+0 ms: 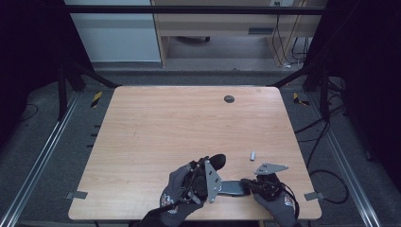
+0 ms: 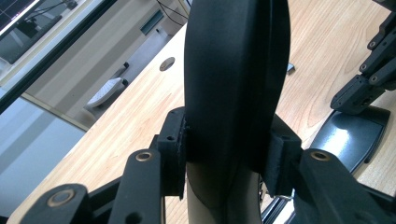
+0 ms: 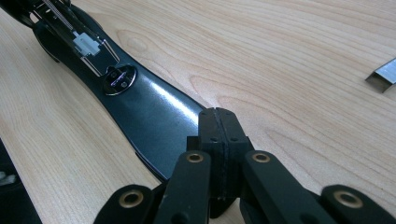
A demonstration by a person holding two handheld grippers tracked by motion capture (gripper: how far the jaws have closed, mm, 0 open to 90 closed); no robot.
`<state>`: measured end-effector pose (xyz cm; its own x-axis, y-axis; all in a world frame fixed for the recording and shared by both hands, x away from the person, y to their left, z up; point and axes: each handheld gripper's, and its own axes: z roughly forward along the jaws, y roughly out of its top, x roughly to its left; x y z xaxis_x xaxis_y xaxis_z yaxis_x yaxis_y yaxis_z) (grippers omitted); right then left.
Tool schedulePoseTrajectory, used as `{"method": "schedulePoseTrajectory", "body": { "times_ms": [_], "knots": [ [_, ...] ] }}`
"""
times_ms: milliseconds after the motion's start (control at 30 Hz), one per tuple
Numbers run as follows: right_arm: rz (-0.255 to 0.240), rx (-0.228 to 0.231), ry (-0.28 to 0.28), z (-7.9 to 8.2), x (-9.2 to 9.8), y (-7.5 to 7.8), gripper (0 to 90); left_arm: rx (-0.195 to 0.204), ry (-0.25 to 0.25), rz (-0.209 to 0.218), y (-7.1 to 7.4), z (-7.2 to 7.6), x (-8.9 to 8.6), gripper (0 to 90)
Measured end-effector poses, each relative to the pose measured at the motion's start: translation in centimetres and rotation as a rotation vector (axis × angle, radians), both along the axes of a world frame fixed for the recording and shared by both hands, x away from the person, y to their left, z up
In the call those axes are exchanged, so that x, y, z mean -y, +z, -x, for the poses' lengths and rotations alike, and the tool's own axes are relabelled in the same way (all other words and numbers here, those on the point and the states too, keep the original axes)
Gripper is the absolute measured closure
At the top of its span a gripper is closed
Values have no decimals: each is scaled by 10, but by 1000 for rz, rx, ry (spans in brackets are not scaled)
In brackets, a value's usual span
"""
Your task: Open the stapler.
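Stapler opened up at near desk point(image 1: 142, 123) edge. Left claw point(image 2: 229, 154) clamps the raised black top arm point(image 2: 233, 70); right claw point(image 3: 218, 135), jaws pressed together, pins the flat base point(image 3: 144, 112). Staple strip point(image 1: 252, 155) lies just beside. Likely reloading; next: fetch the strip.

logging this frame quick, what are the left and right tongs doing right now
Left tongs: closed on the raised black stapler arm.
Right tongs: shut, tips pressing on the stapler base lying on the table.
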<state>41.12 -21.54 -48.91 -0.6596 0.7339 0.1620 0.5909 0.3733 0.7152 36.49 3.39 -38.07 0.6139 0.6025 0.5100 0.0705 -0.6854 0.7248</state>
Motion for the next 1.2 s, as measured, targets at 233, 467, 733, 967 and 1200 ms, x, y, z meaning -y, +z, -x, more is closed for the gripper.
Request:
{"method": "schedulePoseTrajectory", "body": {
  "times_ms": [233, 467, 733, 967, 1200],
  "knots": [
    [3, -2, 5, 0, -1, 0, 900, -7, 7, 30, 2, 0, -7, 583],
    [6, -1, 1, 0, -2, 0, 900, -19, 12, 53, 4, -2, -13, 583],
    [19, 0, 0, 1, -3, 1, 900, -20, 17, 62, 5, -2, -14, 583],
    [16, -11, -4, 1, -3, 2, 900, -26, 23, 78, 6, -2, -18, 584],
    [20, -9, -4, 1, -3, 2, 900, -42, 36, 116, 9, -3, -28, 584]
  ]
}}
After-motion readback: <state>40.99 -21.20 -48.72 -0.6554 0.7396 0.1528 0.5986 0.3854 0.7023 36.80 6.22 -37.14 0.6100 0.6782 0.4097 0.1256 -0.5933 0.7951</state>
